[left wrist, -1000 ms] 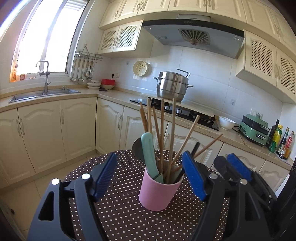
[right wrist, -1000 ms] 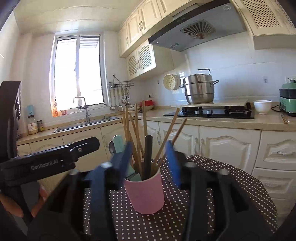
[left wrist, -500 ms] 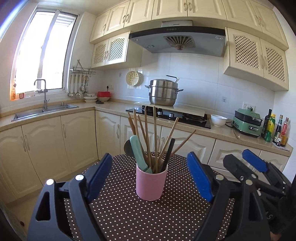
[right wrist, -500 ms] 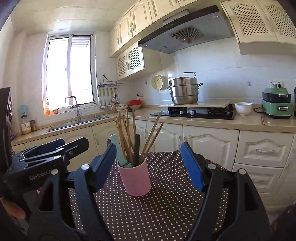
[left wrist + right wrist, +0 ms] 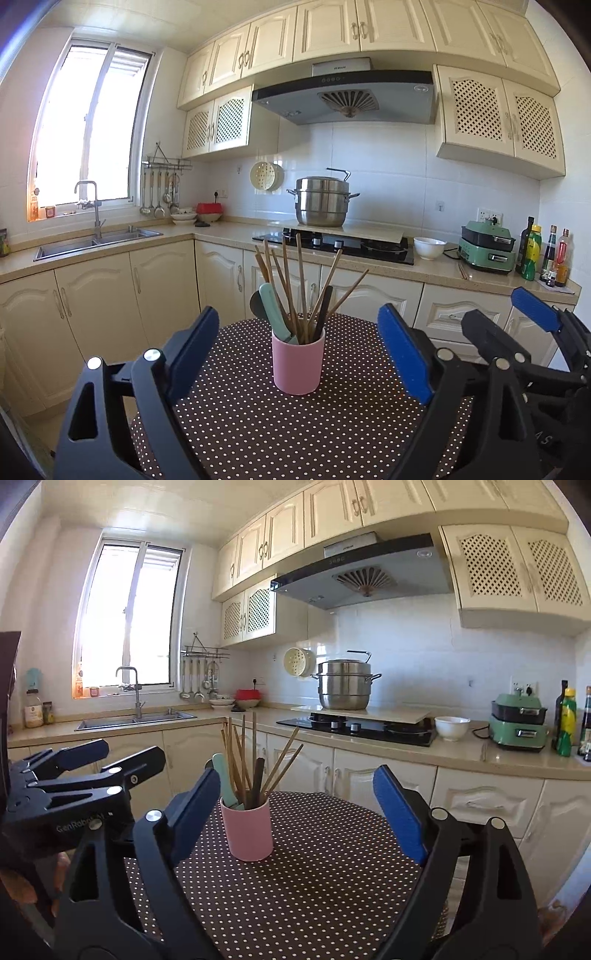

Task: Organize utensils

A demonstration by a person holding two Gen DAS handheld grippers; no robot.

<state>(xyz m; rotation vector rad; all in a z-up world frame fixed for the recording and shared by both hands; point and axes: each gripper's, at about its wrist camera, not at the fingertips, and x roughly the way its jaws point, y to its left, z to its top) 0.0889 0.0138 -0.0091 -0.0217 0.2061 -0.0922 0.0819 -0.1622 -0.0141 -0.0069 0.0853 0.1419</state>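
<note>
A pink cup (image 5: 297, 362) stands on the round table with the brown polka-dot cloth (image 5: 295, 428). It holds several wooden chopsticks (image 5: 300, 284), a mint-green handled utensil (image 5: 275, 312) and a black utensil (image 5: 324, 310). The cup also shows in the right wrist view (image 5: 246, 829). My left gripper (image 5: 297, 350) is open and empty, held back from the cup. My right gripper (image 5: 295, 808) is open and empty, also back from the cup. The right gripper shows at the right in the left wrist view (image 5: 532, 314); the left gripper shows at the left in the right wrist view (image 5: 81, 764).
Behind the table run cream kitchen cabinets and a counter (image 5: 229, 230) with a sink (image 5: 96, 242), a stove (image 5: 332, 243) with a steel pot (image 5: 321, 201), a white bowl (image 5: 428, 247), a green appliance (image 5: 487, 251) and bottles (image 5: 532, 254).
Both grippers have drawn back from the pink cup, which now looks smaller and farther off. The right gripper's jaws have opened wide. The cup and utensils have not moved.
</note>
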